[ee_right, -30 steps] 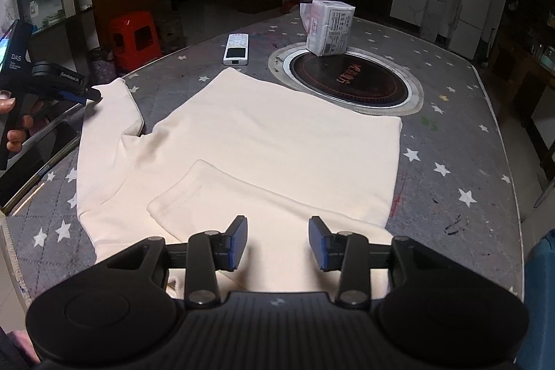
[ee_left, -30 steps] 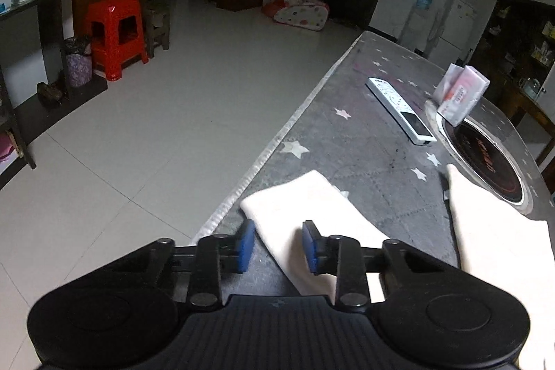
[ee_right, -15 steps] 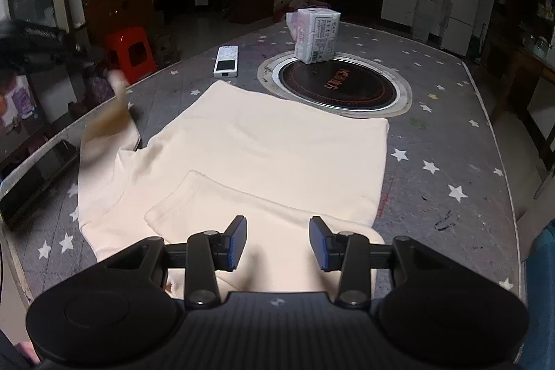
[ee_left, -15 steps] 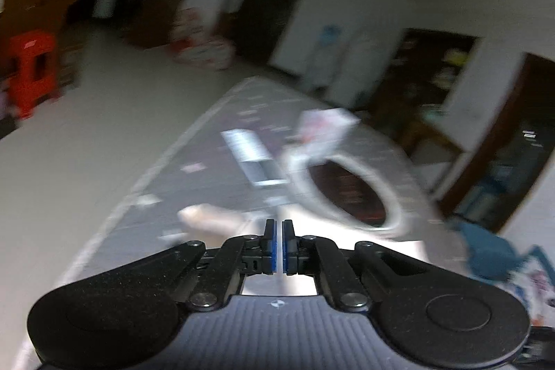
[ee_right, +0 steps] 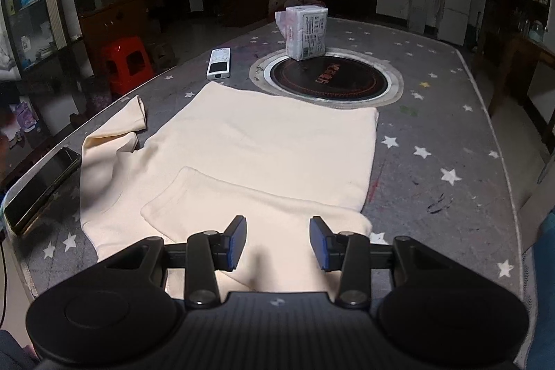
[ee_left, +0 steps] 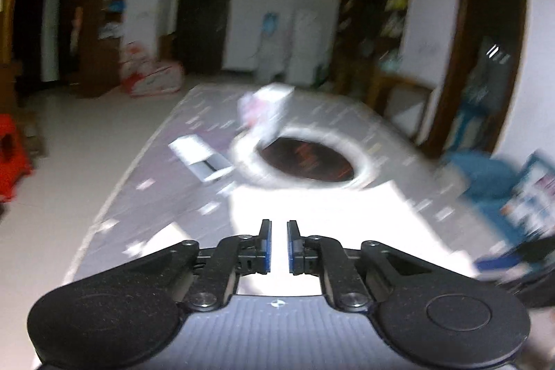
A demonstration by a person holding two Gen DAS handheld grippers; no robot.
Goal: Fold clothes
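Lying flat on the starred surface (ee_right: 451,134), the cream sweater (ee_right: 263,148) has one sleeve crumpled. Left gripper (ee_left: 279,245) fingers have just been parting, empty; right gripper (ee_right: 277,241) fingers are spread, hovering. Risk: that loose sleeve (ee_right: 114,130) is likely bunching any fold.

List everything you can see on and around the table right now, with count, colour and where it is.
sweater: one, cream, spread on the table, one sleeve folded across it
table: one, grey with white stars
hotplate: one, black with silver rim, table centre
tissue pack: one, white, on the hotplate's far edge
remote: one, white, left of the hotplate
phone: one, black, left table edge
stool: one, red, on the floor at left
left gripper: black, blue pads, slightly apart, nothing between
right gripper: black, blue pads, open above the sweater
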